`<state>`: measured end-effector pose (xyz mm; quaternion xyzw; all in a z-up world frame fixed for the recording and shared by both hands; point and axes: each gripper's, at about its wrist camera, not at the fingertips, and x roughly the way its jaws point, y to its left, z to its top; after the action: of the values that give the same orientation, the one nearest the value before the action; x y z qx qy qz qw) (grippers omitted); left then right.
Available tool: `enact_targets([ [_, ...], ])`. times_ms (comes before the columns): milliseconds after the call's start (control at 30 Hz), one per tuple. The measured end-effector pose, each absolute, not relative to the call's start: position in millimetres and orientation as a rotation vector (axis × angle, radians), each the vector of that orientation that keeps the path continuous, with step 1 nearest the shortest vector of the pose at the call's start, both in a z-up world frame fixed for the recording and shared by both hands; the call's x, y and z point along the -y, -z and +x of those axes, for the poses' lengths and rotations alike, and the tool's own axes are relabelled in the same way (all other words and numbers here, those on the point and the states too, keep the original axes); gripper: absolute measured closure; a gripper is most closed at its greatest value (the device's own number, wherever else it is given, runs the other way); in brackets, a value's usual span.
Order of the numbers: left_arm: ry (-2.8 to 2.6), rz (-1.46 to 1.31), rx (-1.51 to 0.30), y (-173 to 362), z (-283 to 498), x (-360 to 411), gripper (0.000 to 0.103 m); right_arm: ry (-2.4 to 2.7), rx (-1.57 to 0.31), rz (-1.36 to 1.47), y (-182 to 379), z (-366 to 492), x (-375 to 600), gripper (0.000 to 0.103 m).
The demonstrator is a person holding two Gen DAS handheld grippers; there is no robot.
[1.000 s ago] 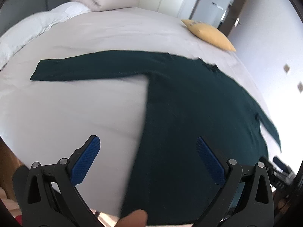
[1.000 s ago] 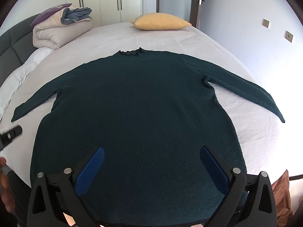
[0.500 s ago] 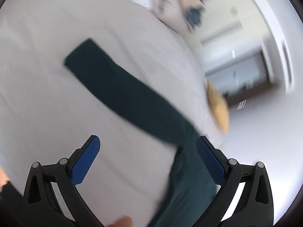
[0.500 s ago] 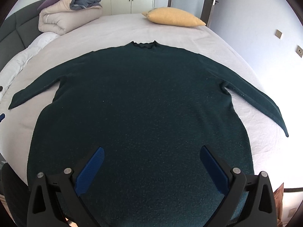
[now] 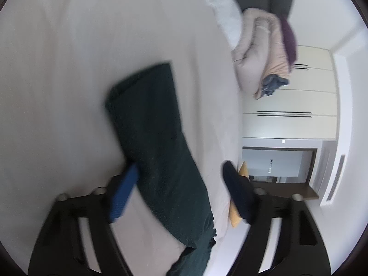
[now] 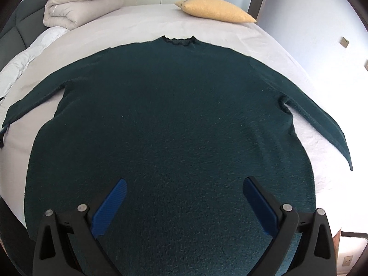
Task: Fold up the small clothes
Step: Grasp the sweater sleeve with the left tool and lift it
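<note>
Since a second ago the left hand-held gripper (image 5: 181, 179) has been swung out from the sweater's side to its left sleeve (image 5: 151, 138), which is now straddled by the spread, empty fingers near the cuff; the right hand-held gripper (image 6: 184, 197) has been kept over the hem, released and grasping nothing. The dark green sweater (image 6: 170, 124) is laid flat, front down or up cannot be told, on the bed (image 6: 230, 34), both sleeves spread wide. A miss is judged possible: the left view is blurred by motion, and the bedsheet could be pinched together with the thin knit, or only one layer caught. The surface is a pale, soft sheet. A folded duvet (image 6: 78, 9), a yellow pillow (image 6: 216, 11) and wardrobe doors (image 5: 287, 99) are seen beyond.
</note>
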<state>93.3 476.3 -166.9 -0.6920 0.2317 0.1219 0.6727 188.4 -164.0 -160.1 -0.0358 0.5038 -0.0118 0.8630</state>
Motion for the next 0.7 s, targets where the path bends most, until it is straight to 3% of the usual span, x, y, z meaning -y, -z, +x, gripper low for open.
enact_targets([
  [367, -0.444, -1.779, -0.442, 189, 88, -449, 0.041, 0.018, -1.077, -0.065, 171, 194, 160, 0.000],
  [700, -0.468, -1.679, -0.471, 187, 123, -469, 0.040, 0.019, -1.082, -0.039, 174, 193, 169, 0.000],
])
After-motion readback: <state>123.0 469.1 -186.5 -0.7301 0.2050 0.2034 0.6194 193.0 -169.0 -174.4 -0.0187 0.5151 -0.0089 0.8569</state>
